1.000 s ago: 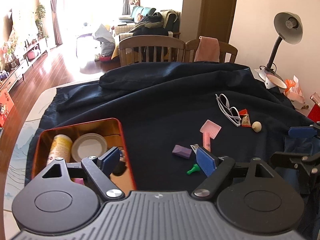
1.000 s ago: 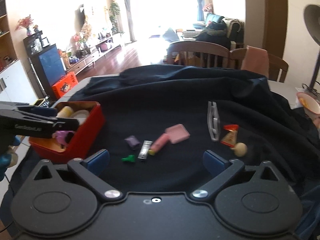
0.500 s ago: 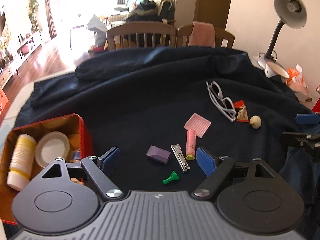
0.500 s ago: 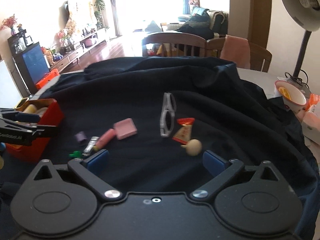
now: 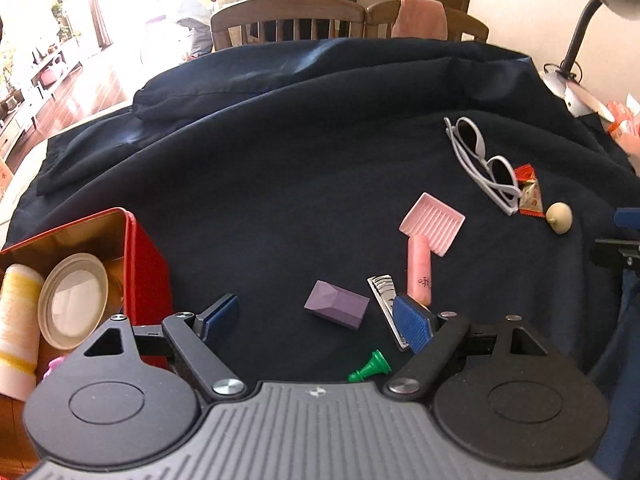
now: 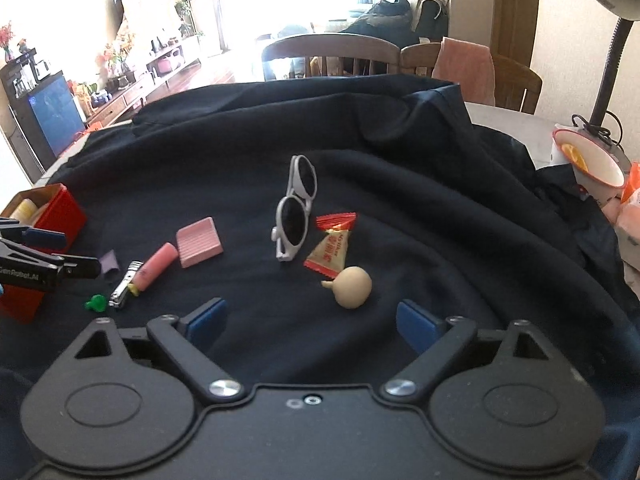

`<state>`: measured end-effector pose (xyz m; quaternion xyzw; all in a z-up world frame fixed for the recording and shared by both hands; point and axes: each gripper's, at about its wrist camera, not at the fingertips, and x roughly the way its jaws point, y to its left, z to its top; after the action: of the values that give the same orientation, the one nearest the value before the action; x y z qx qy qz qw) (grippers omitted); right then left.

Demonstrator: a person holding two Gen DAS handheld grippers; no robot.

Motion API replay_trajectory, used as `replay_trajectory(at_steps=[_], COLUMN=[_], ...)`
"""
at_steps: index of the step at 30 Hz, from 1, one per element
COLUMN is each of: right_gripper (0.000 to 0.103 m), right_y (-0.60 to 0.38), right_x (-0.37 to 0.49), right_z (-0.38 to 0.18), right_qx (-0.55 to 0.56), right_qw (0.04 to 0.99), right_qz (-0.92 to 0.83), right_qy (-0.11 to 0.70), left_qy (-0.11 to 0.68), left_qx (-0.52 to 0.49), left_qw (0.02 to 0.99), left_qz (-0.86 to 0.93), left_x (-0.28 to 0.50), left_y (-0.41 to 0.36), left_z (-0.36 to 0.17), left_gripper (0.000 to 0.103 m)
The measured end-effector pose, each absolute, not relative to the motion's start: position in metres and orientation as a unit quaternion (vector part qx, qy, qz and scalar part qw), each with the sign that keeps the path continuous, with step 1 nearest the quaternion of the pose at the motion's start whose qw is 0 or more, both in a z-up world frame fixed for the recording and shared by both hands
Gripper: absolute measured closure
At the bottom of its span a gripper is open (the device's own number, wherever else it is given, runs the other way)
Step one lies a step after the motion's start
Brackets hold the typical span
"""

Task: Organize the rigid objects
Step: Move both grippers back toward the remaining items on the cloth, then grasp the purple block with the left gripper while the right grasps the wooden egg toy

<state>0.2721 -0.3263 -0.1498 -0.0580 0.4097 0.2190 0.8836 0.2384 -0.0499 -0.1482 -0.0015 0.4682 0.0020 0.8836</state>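
Note:
My left gripper (image 5: 316,320) stands open low over the dark cloth, with a purple block (image 5: 337,310) lying between its fingers and untouched. A nail clipper (image 5: 386,304), a pink tube (image 5: 419,268) and a green pawn (image 5: 370,366) lie close by. The red tin (image 5: 140,264) is at its left, holding a bottle and a lid. My right gripper (image 6: 311,322) is closing with nothing between the pads. A beige knob (image 6: 352,286) lies just ahead of it, and beyond that a candy (image 6: 330,248) and white sunglasses (image 6: 296,208).
A pink ridged tray (image 6: 199,242) lies left of the sunglasses. The cloth bunches into folds at the far side (image 6: 360,112). A bowl (image 6: 588,158) and a lamp stem (image 6: 608,76) stand at the right edge. Wooden chairs (image 5: 288,16) stand behind the table.
The left gripper has moved right and down, from over the tin to the purple block. The right gripper has moved right to the beige knob, and its jaws have narrowed slightly.

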Motion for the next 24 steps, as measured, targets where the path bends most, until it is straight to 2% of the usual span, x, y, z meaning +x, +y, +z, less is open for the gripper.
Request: replay_trajectory(at_steps=[17,24], right_gripper=[0.039,0.05], right_y=[-0.322,-0.32], right_x=[0.307,0.313], right_z=[-0.172,-0.178], right_qx=[-0.07,-0.076], right_qw=[0.879,0.876], right_qz=[0.203,0.201], right_qy=[0.427,0.433], left_qy=[0.468,0.463], left_qx=[0.01,0.032], left_qw=[0.883,0.885], left_qz=[-0.012,-0.032], left_x=[0.253,0.25], left_y=[-0.046,-0.054], left_z=[-0.165,-0.167], left_gripper=[0.02,0.034])
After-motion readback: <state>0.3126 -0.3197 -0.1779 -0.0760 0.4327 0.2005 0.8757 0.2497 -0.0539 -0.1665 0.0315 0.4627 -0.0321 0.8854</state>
